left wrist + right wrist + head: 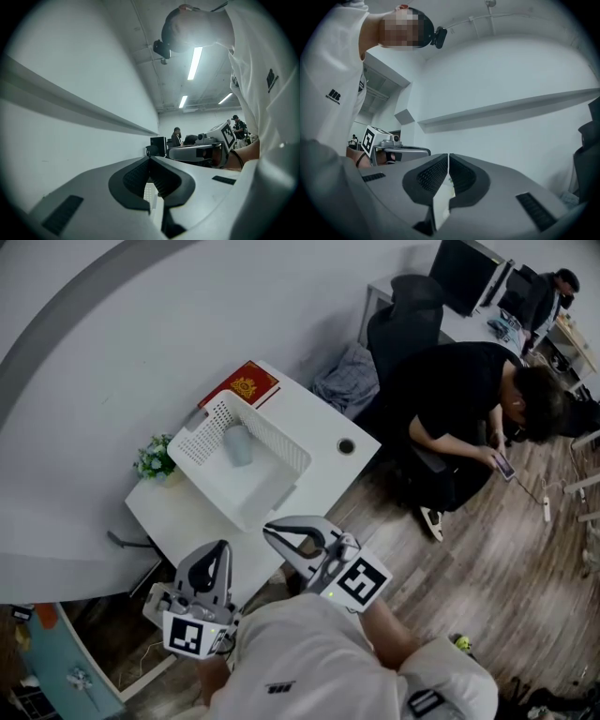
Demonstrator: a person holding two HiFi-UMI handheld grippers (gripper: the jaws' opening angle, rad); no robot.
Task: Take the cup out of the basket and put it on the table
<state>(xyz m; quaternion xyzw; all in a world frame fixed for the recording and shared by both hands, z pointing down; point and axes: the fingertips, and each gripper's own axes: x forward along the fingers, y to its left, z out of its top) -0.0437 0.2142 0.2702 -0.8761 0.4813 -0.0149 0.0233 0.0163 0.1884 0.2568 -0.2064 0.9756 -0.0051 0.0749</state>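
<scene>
White table [314, 423] against a grey wall. Head view only: pale blue cup [238, 444] inside white perforated plastic basket [286, 448]; red booklet [246, 385], gold emblem illegible. Gripper views: left gripper [150, 158] and right gripper [448, 154] jaws together, empty.

Dim, cool light; ceiling tube lights [194, 62] glare; gripper views fisheye, black vignetted corners, near parts soft

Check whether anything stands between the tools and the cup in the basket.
Only the near wall of the basket. The cup lies inside it, beyond that wall from the left tool and the right tool, both shut and empty. The basket is open on top, so nothing visible blocks a reach from above.
</scene>
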